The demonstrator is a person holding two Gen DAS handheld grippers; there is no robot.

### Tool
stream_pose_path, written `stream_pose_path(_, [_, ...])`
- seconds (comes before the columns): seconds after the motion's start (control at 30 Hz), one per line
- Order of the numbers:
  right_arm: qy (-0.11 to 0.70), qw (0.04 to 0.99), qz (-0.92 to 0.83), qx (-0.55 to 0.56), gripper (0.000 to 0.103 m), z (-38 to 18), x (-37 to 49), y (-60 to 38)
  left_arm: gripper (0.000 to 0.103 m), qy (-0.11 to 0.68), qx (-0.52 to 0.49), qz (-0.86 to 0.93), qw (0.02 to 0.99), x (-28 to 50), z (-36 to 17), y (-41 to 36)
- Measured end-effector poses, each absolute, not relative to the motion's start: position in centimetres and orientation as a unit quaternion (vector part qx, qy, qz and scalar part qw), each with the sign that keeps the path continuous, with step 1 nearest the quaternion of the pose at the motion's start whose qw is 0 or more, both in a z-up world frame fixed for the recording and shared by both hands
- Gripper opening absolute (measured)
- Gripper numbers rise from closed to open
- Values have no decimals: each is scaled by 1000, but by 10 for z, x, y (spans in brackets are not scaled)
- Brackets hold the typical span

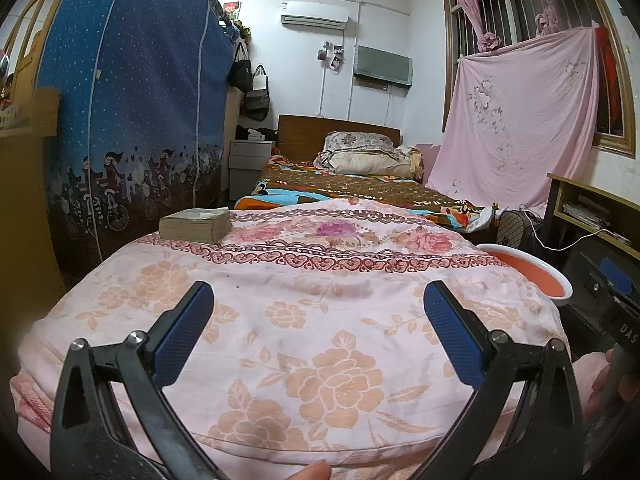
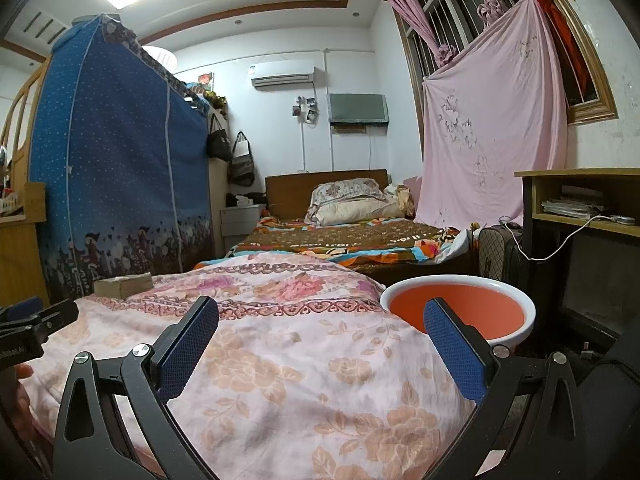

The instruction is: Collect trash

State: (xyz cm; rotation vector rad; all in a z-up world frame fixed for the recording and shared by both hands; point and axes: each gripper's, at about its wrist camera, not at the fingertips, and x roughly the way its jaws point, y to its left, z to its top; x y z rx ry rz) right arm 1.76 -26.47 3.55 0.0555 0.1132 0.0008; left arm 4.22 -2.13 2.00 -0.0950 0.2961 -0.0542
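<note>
1. The round white plastic basin with orange inside [image 2: 460, 312] stands just beside the pink floral quilt's [image 2: 288, 360] right edge.
2. The right gripper [image 2: 320, 344] hovers level over the quilt, blue pads spread wide, empty.
3. The left gripper [image 1: 318, 332] does likewise, jaws apart.

Home bedroom: bed [image 1: 344, 184], fabric wardrobe [image 1: 136, 92], pillow [image 2: 348, 200].

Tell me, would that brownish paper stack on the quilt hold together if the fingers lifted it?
The paper stack looks thick and blocky, so probably heavy. It seems made of loose sheets, so it may fan apart. The soft quilt underneath might sag when pushed.
</note>
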Motion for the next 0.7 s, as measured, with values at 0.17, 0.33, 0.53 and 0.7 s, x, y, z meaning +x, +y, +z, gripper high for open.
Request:
stream_pose_path(0.17, [60, 998, 0, 28, 103, 32, 18, -263, 92, 147, -34, -26, 988, 43, 20, -25])
stream_pose_path(0.33, [64, 998, 0, 28, 103, 33, 20, -263, 91, 147, -32, -19, 988, 44, 20, -26])
stream_pose_path(0.53, [67, 997, -1, 29, 103, 32, 21, -261, 92, 149, -29, -14, 988, 46, 19, -25])
stream_pose_path(0.7, [69, 997, 0, 27, 103, 31, 21, -259, 91, 149, -30, -14, 988, 46, 19, -25])
